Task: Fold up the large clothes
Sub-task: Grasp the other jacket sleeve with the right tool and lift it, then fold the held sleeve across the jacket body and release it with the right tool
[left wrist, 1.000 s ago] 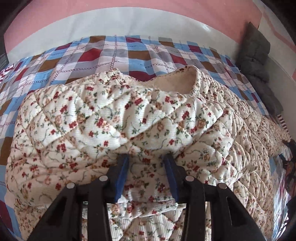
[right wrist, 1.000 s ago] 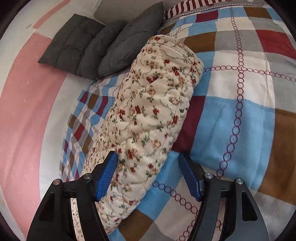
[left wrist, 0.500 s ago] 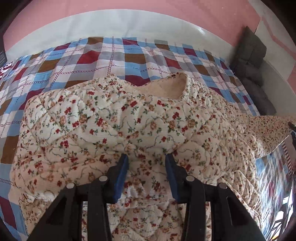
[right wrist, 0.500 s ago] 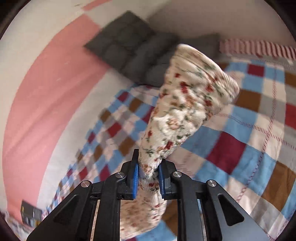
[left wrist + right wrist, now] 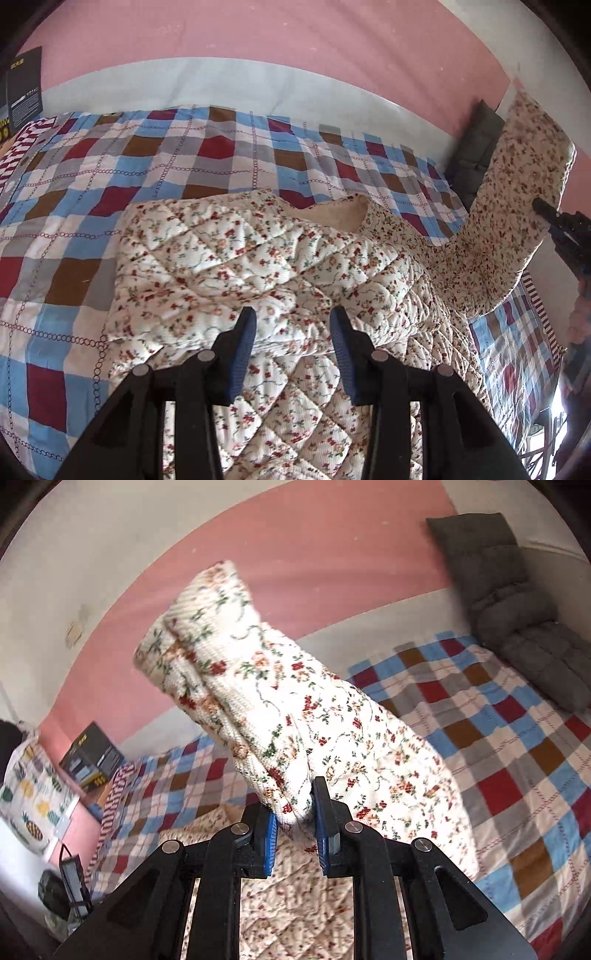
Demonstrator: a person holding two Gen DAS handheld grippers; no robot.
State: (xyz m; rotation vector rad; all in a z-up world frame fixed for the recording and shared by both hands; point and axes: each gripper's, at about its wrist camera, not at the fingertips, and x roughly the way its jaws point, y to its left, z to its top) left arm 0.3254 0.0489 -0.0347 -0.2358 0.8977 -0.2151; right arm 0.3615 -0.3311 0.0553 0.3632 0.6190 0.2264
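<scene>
Right tool (image 5: pixel 294 821) clamped on sleeve (image 5: pixel 266 701), lifted off bed (image 5: pixel 517 738), rising toward 11 o'clock from the pads. Left tool (image 5: pixel 291 350) standing apart over jacket (image 5: pixel 229 266), spread at 12 o'clock; nothing pinched, as far as visible.
</scene>
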